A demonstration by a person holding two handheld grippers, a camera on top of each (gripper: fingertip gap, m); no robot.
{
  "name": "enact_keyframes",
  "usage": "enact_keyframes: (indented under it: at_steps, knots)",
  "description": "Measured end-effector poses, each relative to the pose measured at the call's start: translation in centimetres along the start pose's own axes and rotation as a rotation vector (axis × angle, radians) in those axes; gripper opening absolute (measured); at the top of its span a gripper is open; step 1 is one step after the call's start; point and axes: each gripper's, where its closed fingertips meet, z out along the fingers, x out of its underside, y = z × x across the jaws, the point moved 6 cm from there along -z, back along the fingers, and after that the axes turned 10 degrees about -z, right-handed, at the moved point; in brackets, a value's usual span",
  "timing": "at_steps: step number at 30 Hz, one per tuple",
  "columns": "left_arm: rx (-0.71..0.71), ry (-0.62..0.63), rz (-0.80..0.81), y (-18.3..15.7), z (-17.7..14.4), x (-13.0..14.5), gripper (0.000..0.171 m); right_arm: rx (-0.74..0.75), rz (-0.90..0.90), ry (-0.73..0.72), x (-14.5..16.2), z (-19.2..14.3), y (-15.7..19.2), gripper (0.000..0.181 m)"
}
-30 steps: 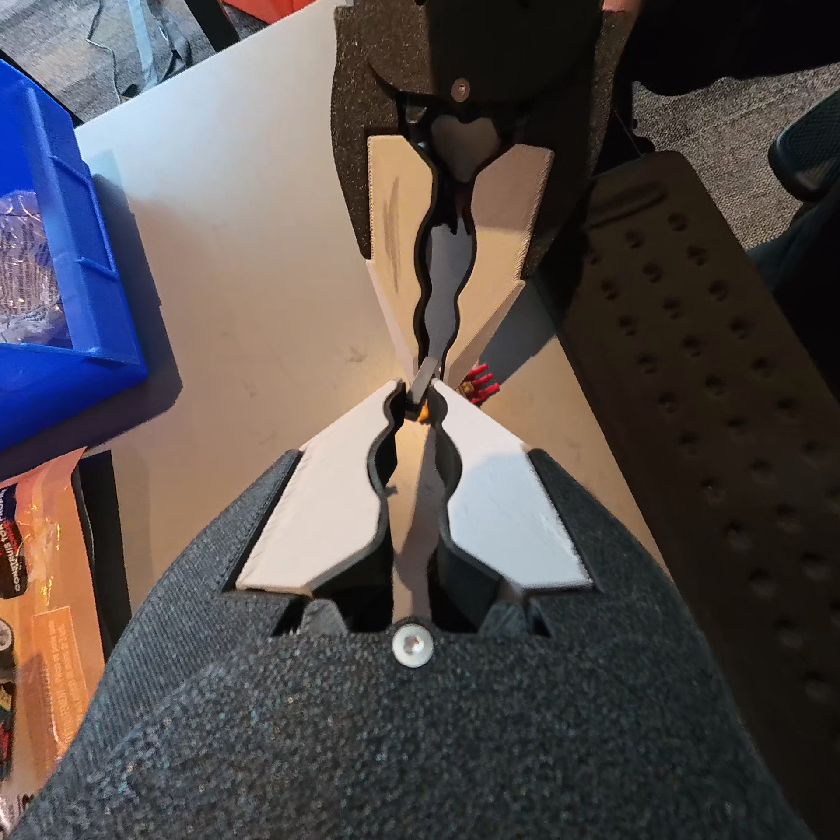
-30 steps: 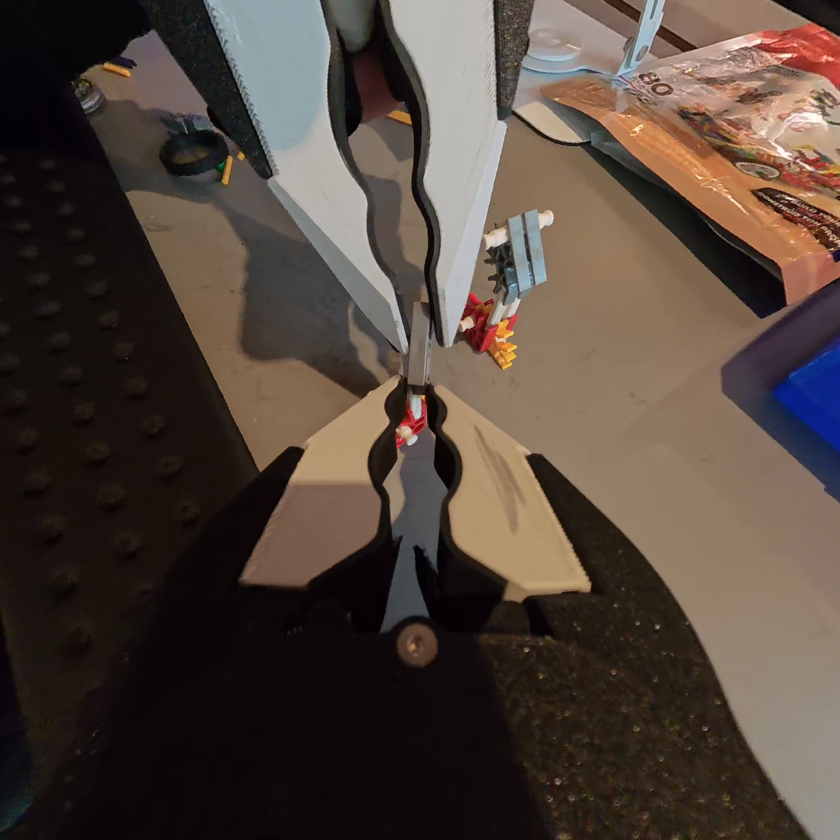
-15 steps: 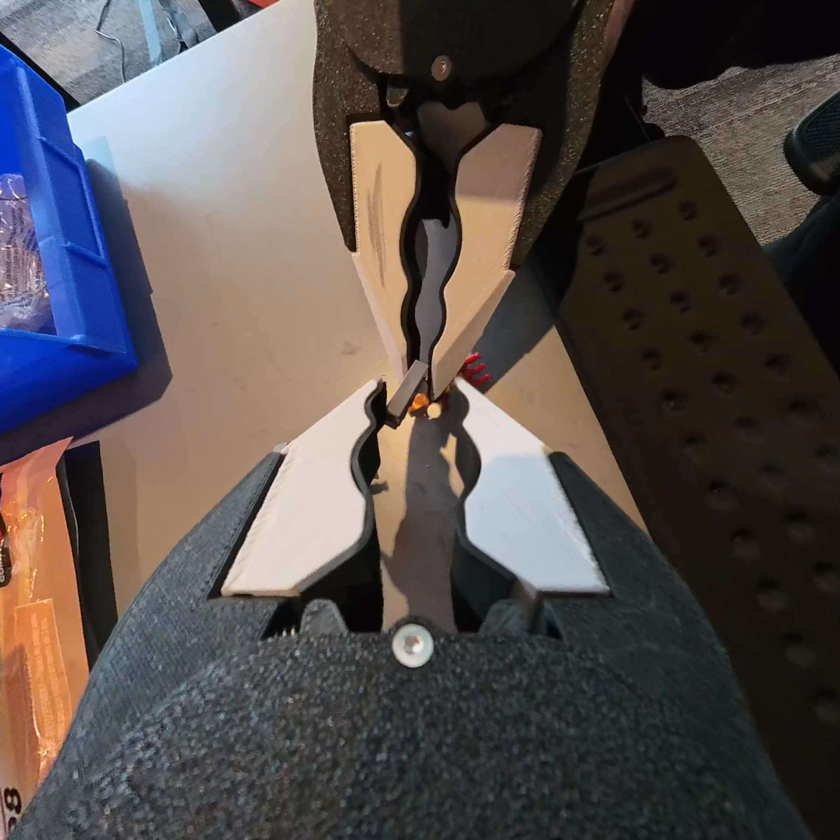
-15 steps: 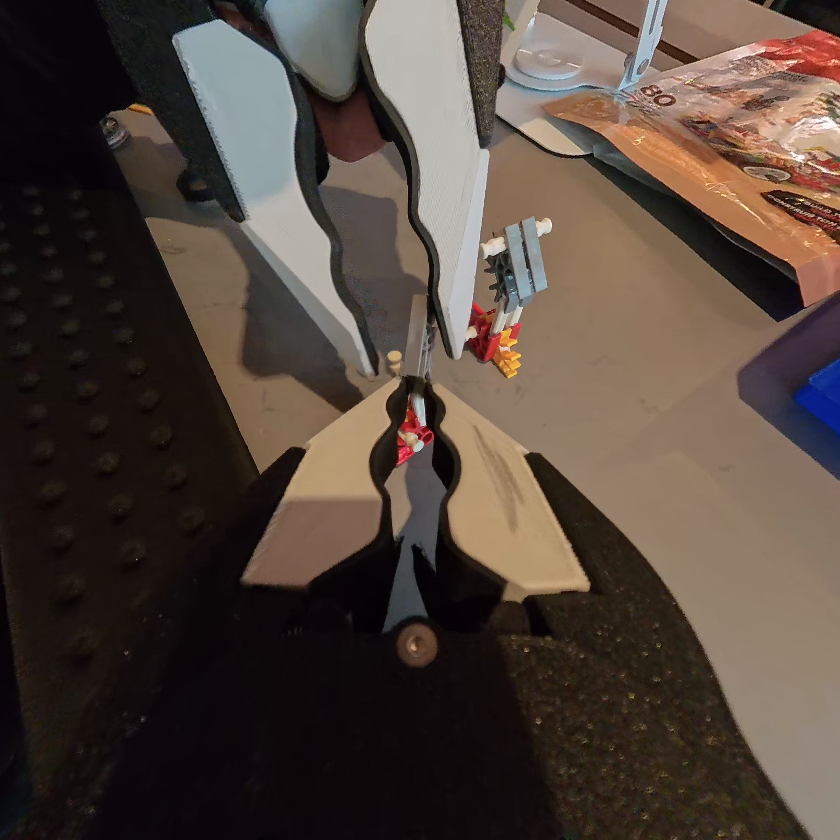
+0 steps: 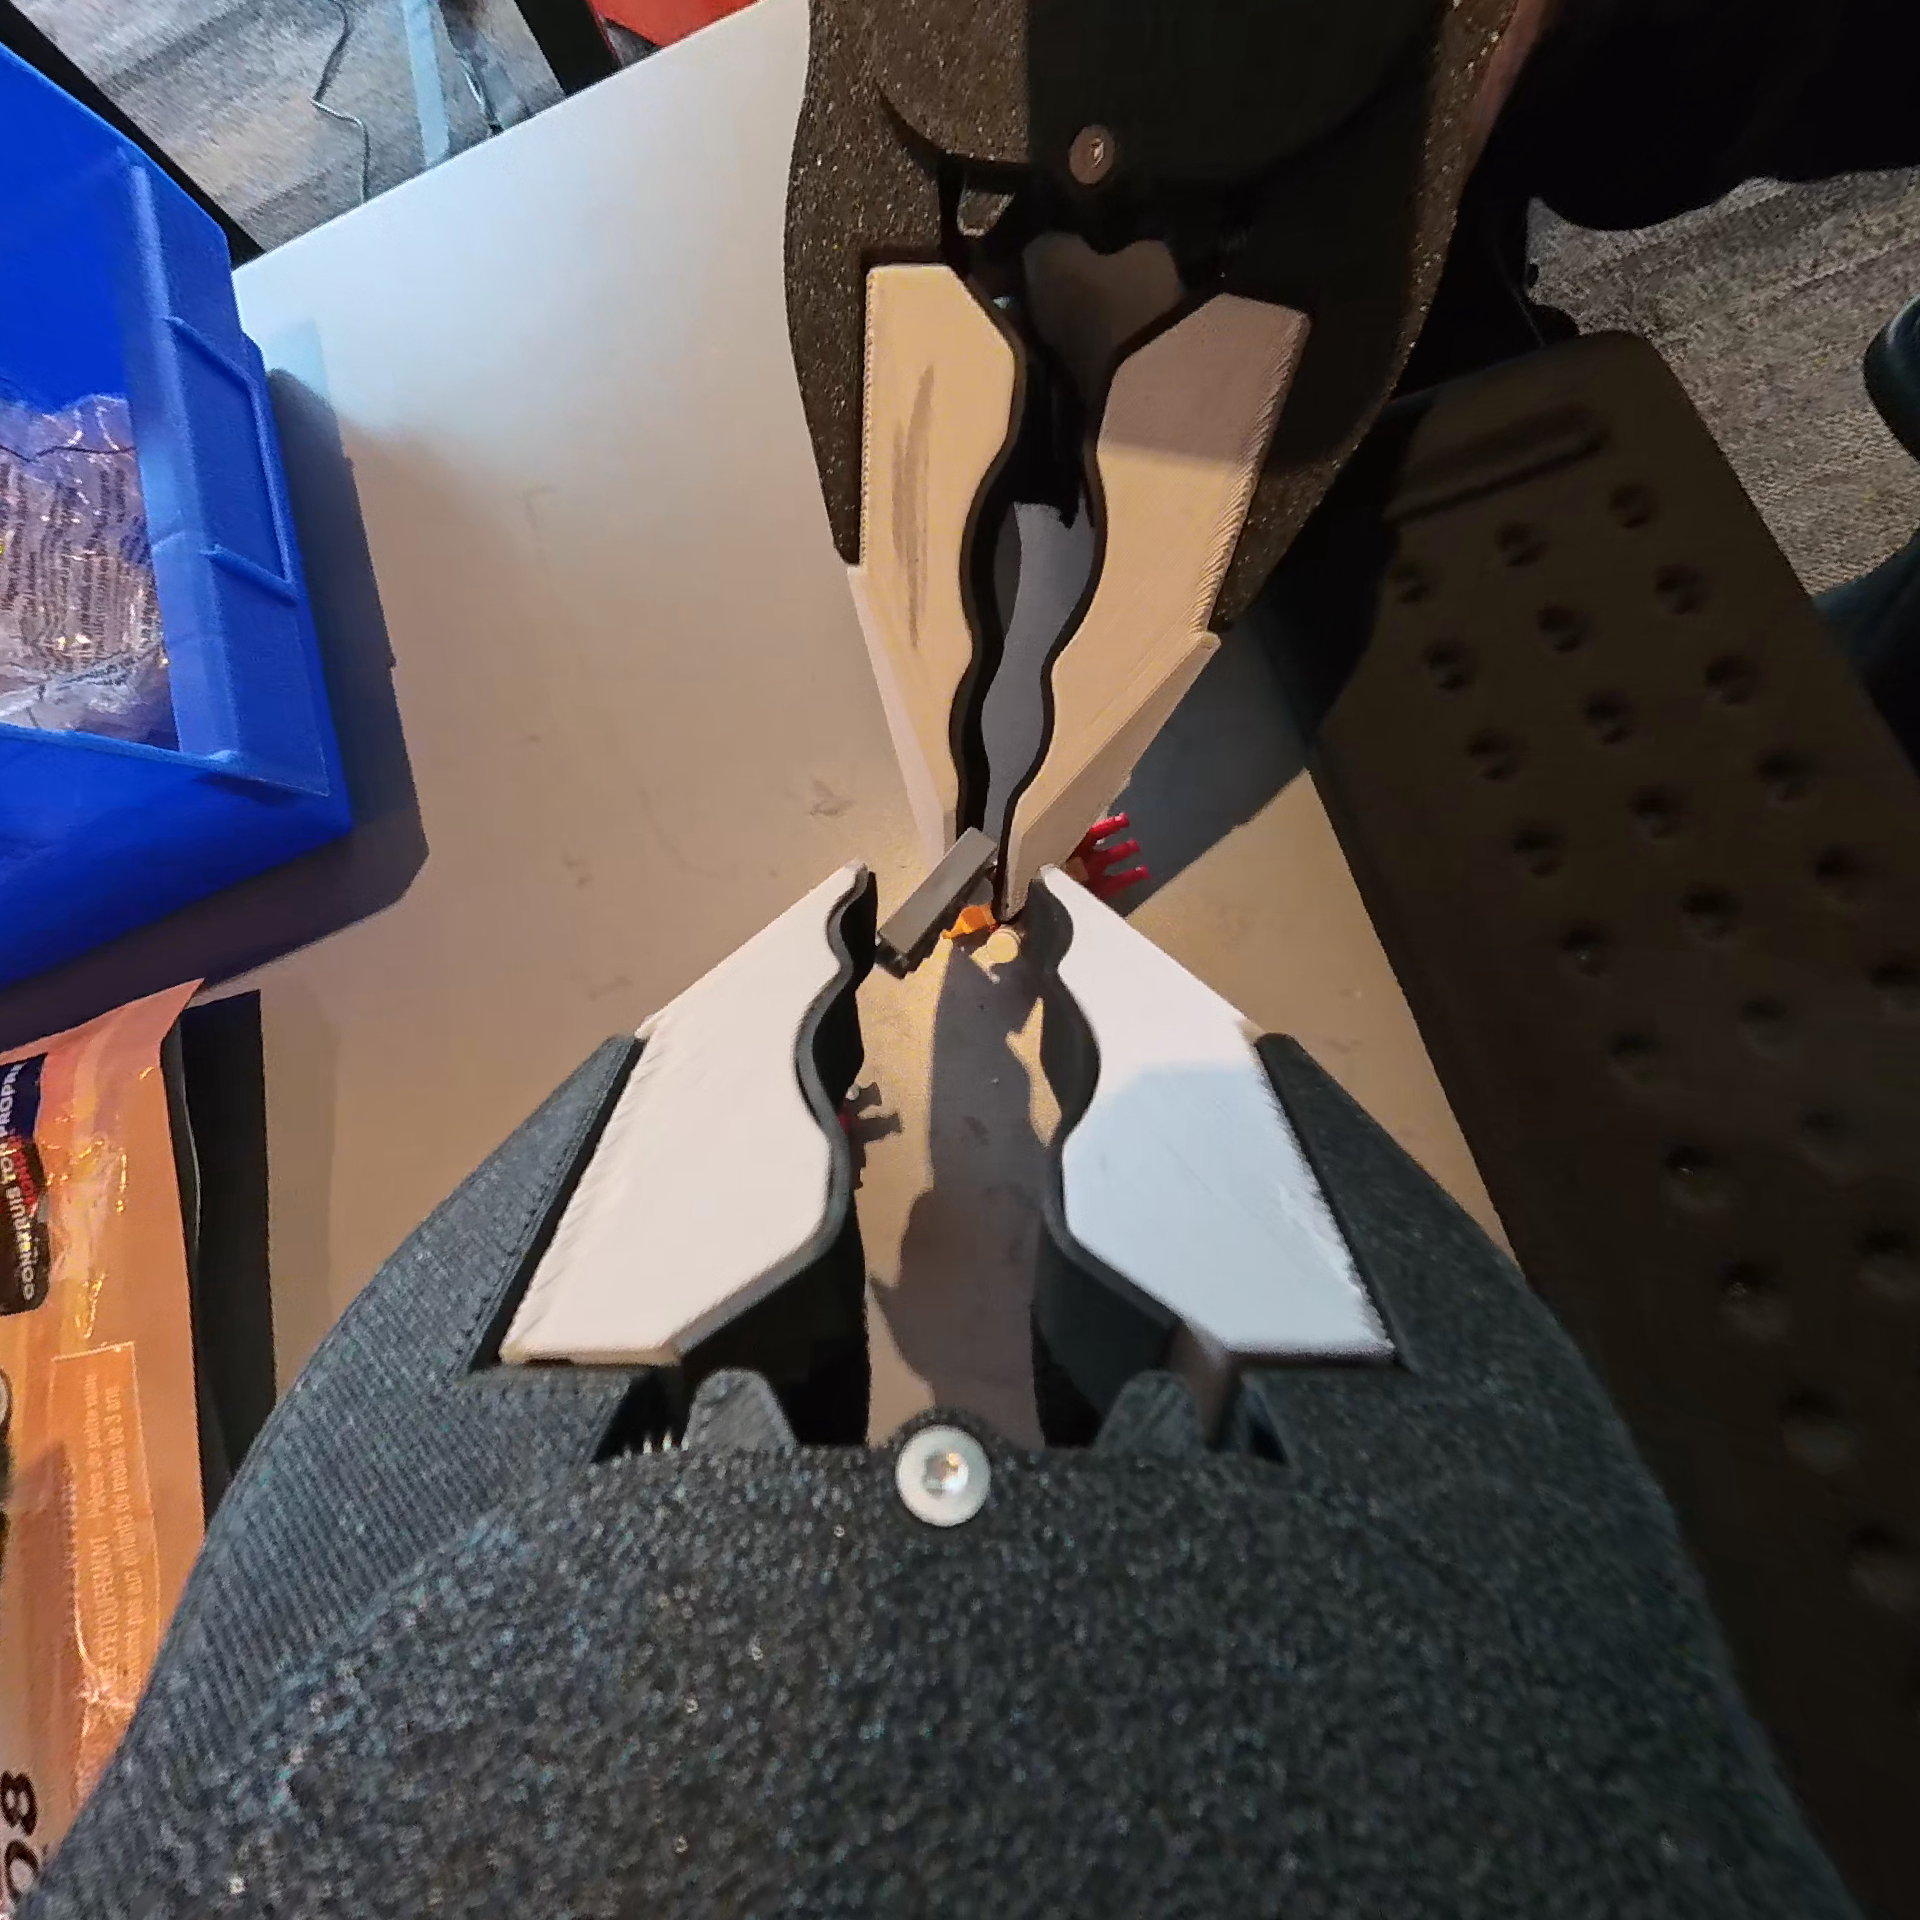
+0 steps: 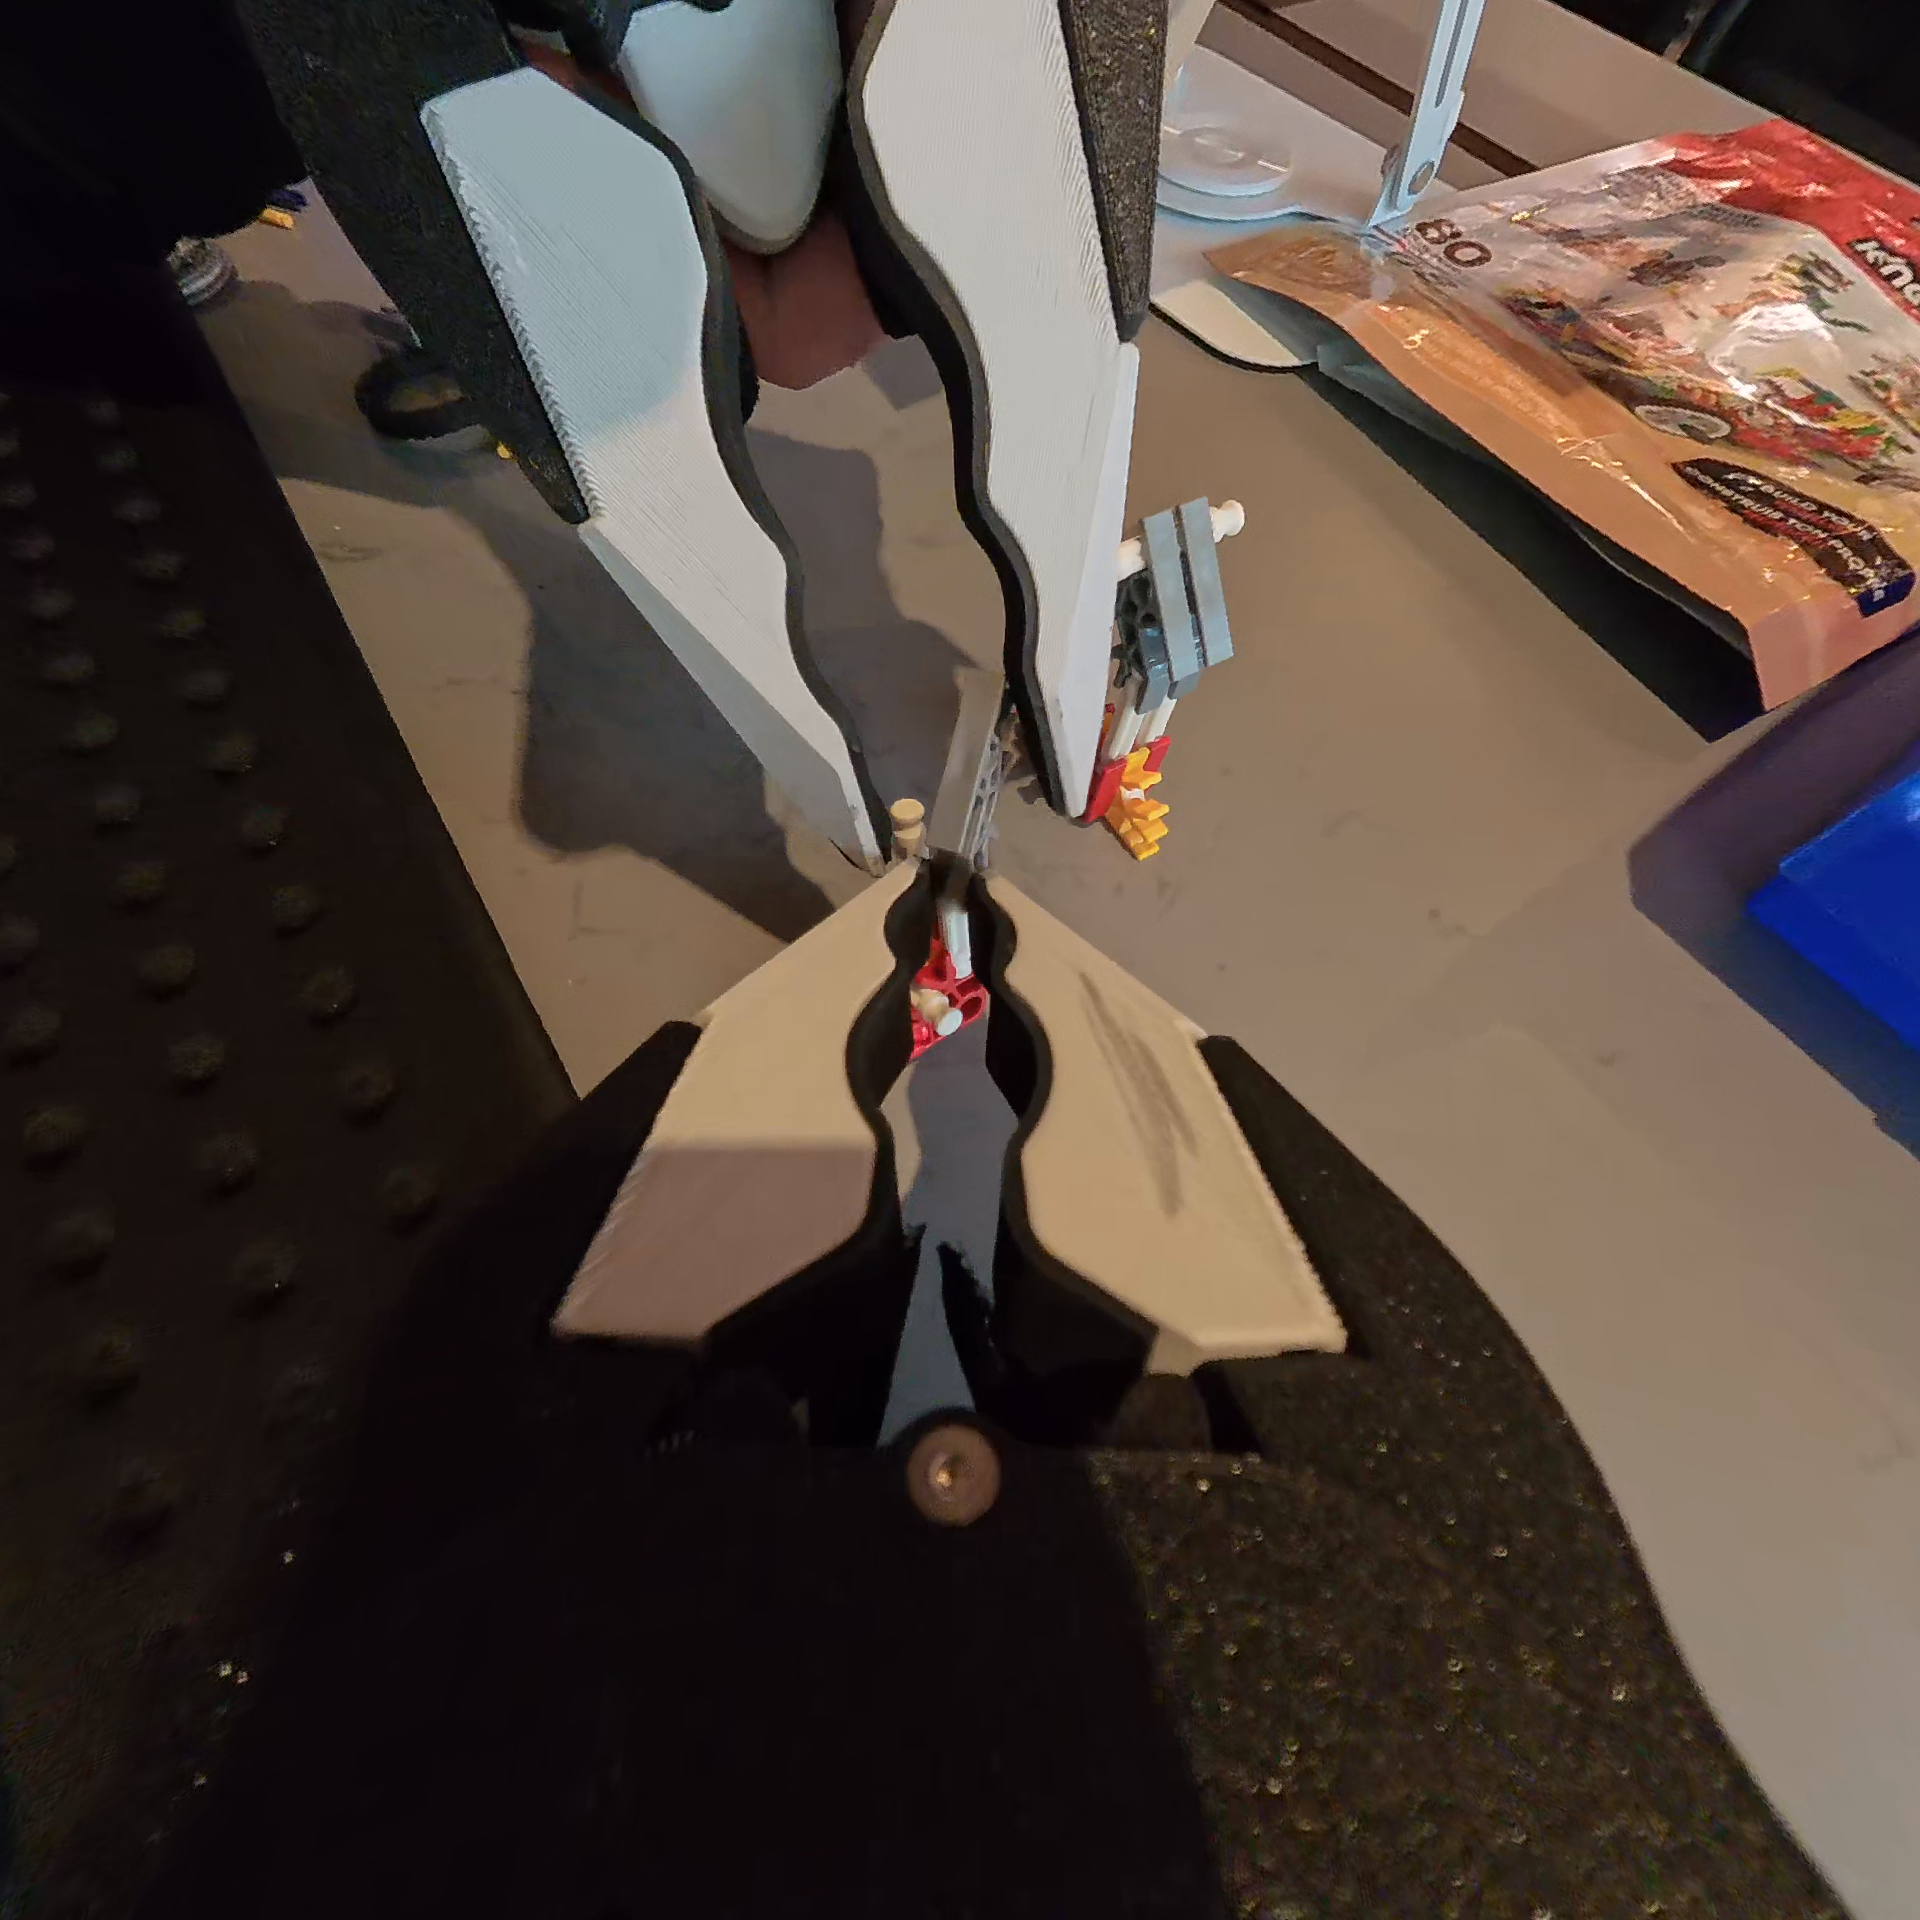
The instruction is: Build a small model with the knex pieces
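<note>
My right gripper (image 6: 948, 883) clamped tight on small toy assembly (image 6: 951, 966): white rod and red connector pinched between my fingertips, grey strip (image 6: 977, 769) sticking out past tips; my left gripper (image 5: 951, 904) spread apart, tips either side of that grey strip (image 5: 930, 904), pads not gripping it; second toy build (image 6: 1164, 644), grey, white, red, yellow, standing on grey table (image 6: 1455, 935) just beyond my left finger; printed bag (image 6: 1621, 364) farther off right; blue bin (image 5: 125, 540) well left of my left fingers; black perforated mat (image 5: 1662, 831) right.
</note>
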Motion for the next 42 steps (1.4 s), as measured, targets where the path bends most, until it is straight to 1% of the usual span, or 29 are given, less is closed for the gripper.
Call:
enact_keyframes:
  at_steps: [3, 5, 7, 8, 11, 12, 13, 18, 23, 26, 28, 29, 33, 39, 42]
  knots:
    - [-0.026, -0.008, 0.008, -0.1, 0.02, -0.04, 0.029, -0.003, 0.008, -0.001, 0.07, -0.1, -0.04, 0.005]
    - [-0.075, -0.002, 0.005, 0.33, 0.03, 0.01, 0.032, -0.011, 0.023, -0.006, 0.21, -0.22, -0.17, 0.005]
    - [-0.063, -0.008, 0.005, 0.17, 0.15, -0.01, 0.028, -0.013, 0.026, -0.005, 0.27, -0.27, -0.26, 0.005]
    - [-0.085, -0.01, 0.021, 0.27, 0.14, -0.07, 0.031, -0.014, 0.028, -0.005, 0.3, -0.29, -0.3, 0.005]
    - [-0.113, -0.013, 0.031, 0.26, 0.16, -0.21, 0.031, -0.012, 0.029, -0.005, 0.37, -0.36, -0.36, 0.005]
    - [-0.11, -0.025, 0.028, 0.14, 0.15, -0.26, 0.024, -0.015, 0.029, -0.006, 0.39, -0.39, -0.36, 0.005]
    - [-0.101, -0.035, 0.008, 0.14, 0.05, -0.26, 0.021, -0.019, 0.029, -0.007, 0.4, -0.41, -0.33, 0.005]
    - [-0.102, -0.059, -0.006, 0.07, 0.06, -0.01, 0.019, -0.024, 0.029, -0.009, 0.4, -0.41, -0.31, 0.005]
    - [-0.135, -0.046, 0.028, 0.1, -0.05, -0.04, 0.023, -0.024, 0.027, -0.009, 0.38, -0.41, -0.25, 0.005]
    - [-0.109, -0.05, 0.041, -0.12, -0.1, 0.08, 0.02, -0.034, 0.03, -0.012, 0.34, -0.38, -0.13, 0.005]
    - [-0.116, -0.052, 0.049, 0.07, -0.14, 0.1, 0.024, -0.032, 0.029, -0.011, 0.32, -0.36, -0.12, 0.005]
    - [-0.111, -0.049, 0.06, -0.04, -0.12, 0.09, 0.023, -0.031, 0.029, -0.011, 0.32, -0.36, -0.12, 0.005]
    - [-0.123, -0.013, 0.132, -0.34, -0.09, -0.04, 0.021, -0.035, 0.029, -0.011, 0.31, -0.35, -0.13, 0.005]
    - [-0.049, 0.041, 0.185, -0.22, 0.03, -0.22, 0.02, -0.05, 0.023, -0.014, 0.23, -0.31, 0.04, 0.005]
    - [-0.061, 0.055, 0.205, -0.2, 0.25, -0.31, 0.021, -0.048, 0.021, -0.011, 0.28, -0.34, 0.0, 0.005]
